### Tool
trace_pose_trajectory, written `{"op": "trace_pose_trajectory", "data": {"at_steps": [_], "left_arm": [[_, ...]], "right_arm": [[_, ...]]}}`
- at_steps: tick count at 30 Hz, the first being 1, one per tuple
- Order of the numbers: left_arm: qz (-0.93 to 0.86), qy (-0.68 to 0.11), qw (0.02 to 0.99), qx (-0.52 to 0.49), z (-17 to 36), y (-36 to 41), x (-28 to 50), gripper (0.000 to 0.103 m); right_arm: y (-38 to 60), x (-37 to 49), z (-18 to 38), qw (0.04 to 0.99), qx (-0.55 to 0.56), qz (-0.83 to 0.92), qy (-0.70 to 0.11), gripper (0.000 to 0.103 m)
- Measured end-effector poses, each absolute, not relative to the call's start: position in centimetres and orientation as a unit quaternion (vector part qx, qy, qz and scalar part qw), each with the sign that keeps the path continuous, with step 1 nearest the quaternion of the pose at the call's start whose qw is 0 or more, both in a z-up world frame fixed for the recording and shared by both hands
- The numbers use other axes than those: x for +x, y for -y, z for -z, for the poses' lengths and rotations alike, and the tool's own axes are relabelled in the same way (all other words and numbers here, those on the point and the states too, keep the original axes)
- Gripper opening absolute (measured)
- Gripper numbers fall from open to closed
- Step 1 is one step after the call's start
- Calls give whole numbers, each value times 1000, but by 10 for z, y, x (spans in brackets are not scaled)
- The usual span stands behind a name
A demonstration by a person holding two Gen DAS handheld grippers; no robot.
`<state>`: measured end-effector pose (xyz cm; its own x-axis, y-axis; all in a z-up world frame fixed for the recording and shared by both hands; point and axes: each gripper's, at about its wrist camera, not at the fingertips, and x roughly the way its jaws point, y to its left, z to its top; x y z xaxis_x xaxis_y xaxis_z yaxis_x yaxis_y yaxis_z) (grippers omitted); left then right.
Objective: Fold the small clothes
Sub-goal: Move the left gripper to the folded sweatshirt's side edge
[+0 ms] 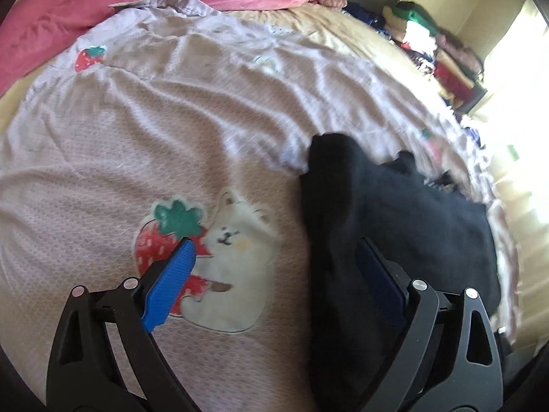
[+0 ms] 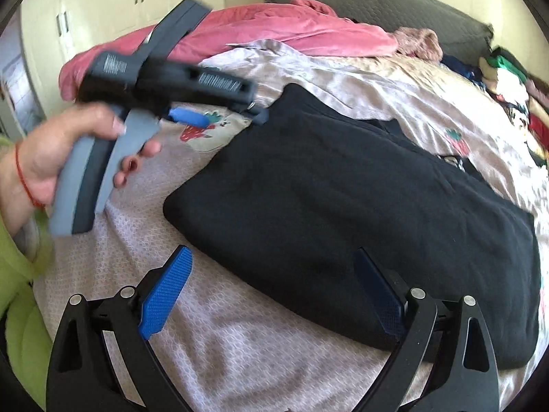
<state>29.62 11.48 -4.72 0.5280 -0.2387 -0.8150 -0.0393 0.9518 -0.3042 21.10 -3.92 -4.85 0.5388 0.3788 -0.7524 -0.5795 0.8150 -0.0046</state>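
Left wrist view: left tongs [image 1: 274, 267] spread wide, nothing between the blue pads. The left pad [image 1: 170, 283] sits over the strawberry-and-bear print [image 1: 209, 261] on the pink bedspread [image 1: 164, 110]; the right pad lies against the black garment [image 1: 394, 219], at about 3 o'clock in this view. Whether the pad touches the cloth cannot be told. Red blanket [image 1: 103, 0] at 11 o'clock; heap of mixed clothes [image 1: 435, 51] at 2 o'clock, blurred.

Right wrist view: the person's hand [image 2: 61, 151] at 9 o'clock grips the grey handle of the left tool, whose tip hangs over the upper corner of the black garment [image 2: 343, 189]. The garment lies flat on the bed, folded into a rough rectangle, running from centre toward 4 o'clock. Right tongs [image 2: 272, 288] also wide, holding nothing; the right pad overlaps the garment's near edge.
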Motion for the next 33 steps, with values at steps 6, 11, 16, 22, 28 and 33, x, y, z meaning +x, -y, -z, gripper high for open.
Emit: {"op": "trace_pose_trajectory", "data": {"at_steps": [6,11,16,22,28,33], "left_arm": [[64,-486,859,-145,42,-106,303,87],[69,-488,858,-145,41,-98,307,87],[70,-492,856,-142,41,-94,313,87],[75,-503,849,-144,47,-88,321,87],[84,-515,837,-164,58,-86,328,87],[90,-519,833,-166,61,-82,331,87]], "right_arm": [[20,209,53,863,-171,-284,-381,94],[15,209,57,865,-204,-271,-369,94],[10,215,67,863,-233,-261,-365,94],[0,217,78,862,-281,-244,-344,94],[-8,221,79,861,-314,-247,-313,83],[-4,220,72,863,-310,-271,-294,28]]}}
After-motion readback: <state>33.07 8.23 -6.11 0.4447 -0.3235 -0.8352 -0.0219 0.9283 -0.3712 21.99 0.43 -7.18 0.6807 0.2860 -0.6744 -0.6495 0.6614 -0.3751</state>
